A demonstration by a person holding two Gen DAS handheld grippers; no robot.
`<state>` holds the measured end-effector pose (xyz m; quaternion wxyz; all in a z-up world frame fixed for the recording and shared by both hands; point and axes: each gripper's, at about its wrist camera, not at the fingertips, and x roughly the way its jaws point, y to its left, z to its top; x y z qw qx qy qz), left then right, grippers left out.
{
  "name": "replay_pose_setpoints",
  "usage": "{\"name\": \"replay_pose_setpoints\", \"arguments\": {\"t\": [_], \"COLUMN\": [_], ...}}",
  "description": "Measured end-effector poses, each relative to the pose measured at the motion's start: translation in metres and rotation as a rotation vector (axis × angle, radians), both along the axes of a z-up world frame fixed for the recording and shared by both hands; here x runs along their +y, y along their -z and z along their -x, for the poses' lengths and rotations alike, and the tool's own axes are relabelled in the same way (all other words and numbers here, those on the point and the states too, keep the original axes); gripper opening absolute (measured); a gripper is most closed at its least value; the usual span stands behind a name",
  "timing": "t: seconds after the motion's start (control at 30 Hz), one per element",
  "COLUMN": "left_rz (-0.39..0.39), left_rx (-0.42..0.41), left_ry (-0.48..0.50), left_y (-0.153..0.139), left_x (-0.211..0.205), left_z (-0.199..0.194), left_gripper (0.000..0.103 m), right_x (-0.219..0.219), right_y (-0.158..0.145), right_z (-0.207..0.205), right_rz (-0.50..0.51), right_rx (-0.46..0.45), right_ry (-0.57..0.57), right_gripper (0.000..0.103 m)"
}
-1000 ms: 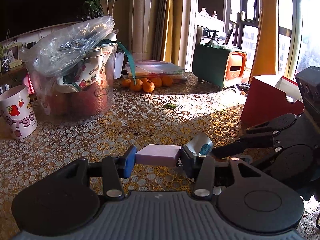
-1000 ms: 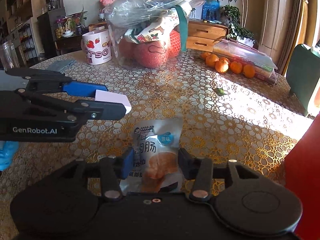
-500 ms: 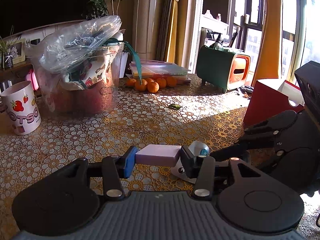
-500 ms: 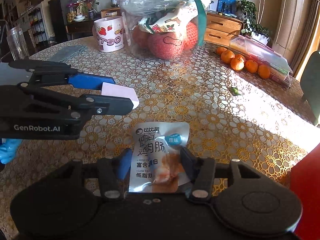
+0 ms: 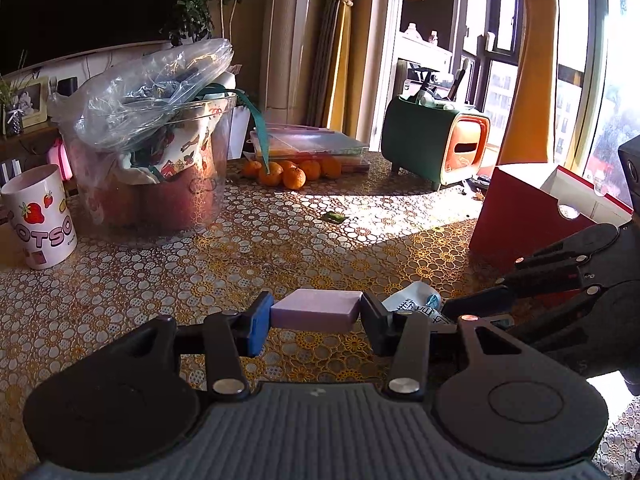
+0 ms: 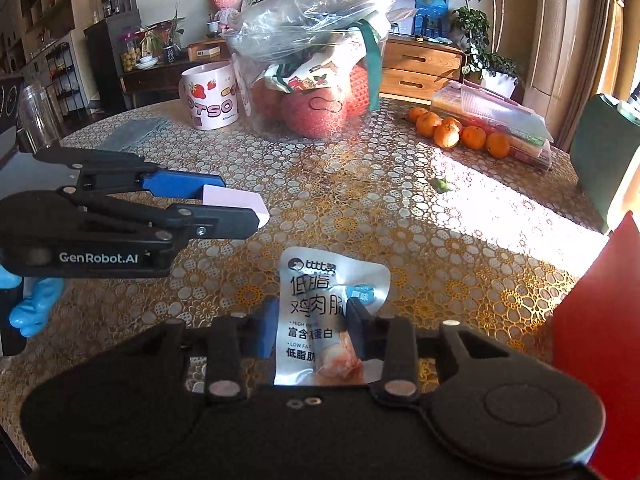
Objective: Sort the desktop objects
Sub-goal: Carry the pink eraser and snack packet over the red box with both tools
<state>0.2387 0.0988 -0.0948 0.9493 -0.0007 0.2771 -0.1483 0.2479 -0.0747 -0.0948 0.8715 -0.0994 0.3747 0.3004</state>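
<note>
My left gripper (image 5: 316,322) is shut on a pale lilac block (image 5: 316,307) and holds it just above the patterned tablecloth; in the right wrist view the same block (image 6: 240,202) sticks out of the blue-padded fingers at the left. My right gripper (image 6: 312,322) is closing its jaws on a silver snack packet (image 6: 320,280) with printed characters. The pads press its sides and the foil buckles between them. In the left wrist view the packet (image 5: 412,304) peeks out just right of the block.
A red open box (image 5: 528,220) stands at the right. Behind are a strawberry mug (image 5: 38,216), a clear tub (image 5: 152,184) stuffed with bags, several oranges (image 5: 292,172) and a green tissue holder (image 5: 432,148). A blue-gloved hand (image 6: 32,308) holds the left gripper.
The right gripper's jaws have narrowed onto the snack packet, which now curls between the pads and stands a little higher. The left gripper and its block have stayed put.
</note>
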Motion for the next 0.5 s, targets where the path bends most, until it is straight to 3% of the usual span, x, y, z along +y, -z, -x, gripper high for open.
{"name": "replay_pose_setpoints", "arguments": {"t": [0.5], "left_rz": [0.031], "left_rx": [-0.017], "left_ry": [0.048], "left_y": [-0.032], "left_x": [-0.037], "left_z": [0.037], "left_gripper": [0.047], "right_x": [-0.064], "right_y": [-0.054], "right_z": [0.037], "right_rz": [-0.173], "right_rx": [-0.042], "right_ry": [0.119], "right_gripper": [0.036]}}
